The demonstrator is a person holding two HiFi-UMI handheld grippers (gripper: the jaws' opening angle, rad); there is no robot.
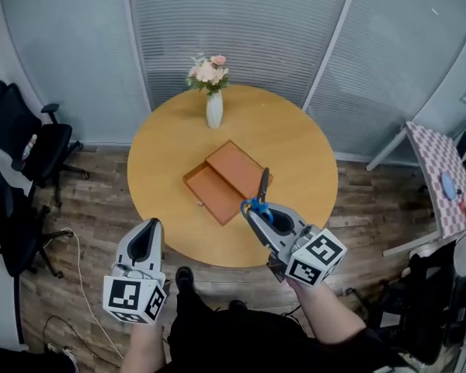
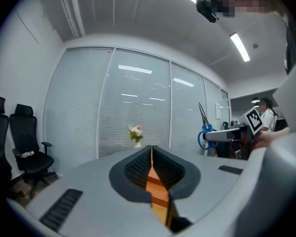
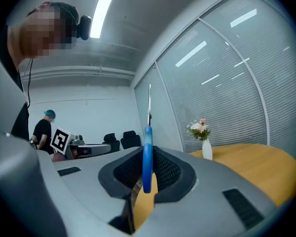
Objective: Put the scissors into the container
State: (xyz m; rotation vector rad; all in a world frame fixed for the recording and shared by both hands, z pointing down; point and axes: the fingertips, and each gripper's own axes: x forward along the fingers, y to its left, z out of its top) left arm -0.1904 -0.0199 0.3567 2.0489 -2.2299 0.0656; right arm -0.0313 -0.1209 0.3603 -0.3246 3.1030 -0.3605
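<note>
Scissors (image 1: 262, 186), pinched at their blue handles by the nearly closed right gripper (image 1: 254, 217), stand blades-up over the open orange container (image 1: 211, 191) at frame centre, apparently poised for lowering in, while the left gripper (image 1: 149, 235) waits at lower left, jaws together and empty.

Readable text: none in any view.
Left cube (image 1: 133, 298), on the left gripper (image 1: 147, 227): black-and-white square markers, no letters or digits.
Right cube (image 1: 317, 259), on the right gripper (image 1: 253, 211): same patterned markers only.
</note>
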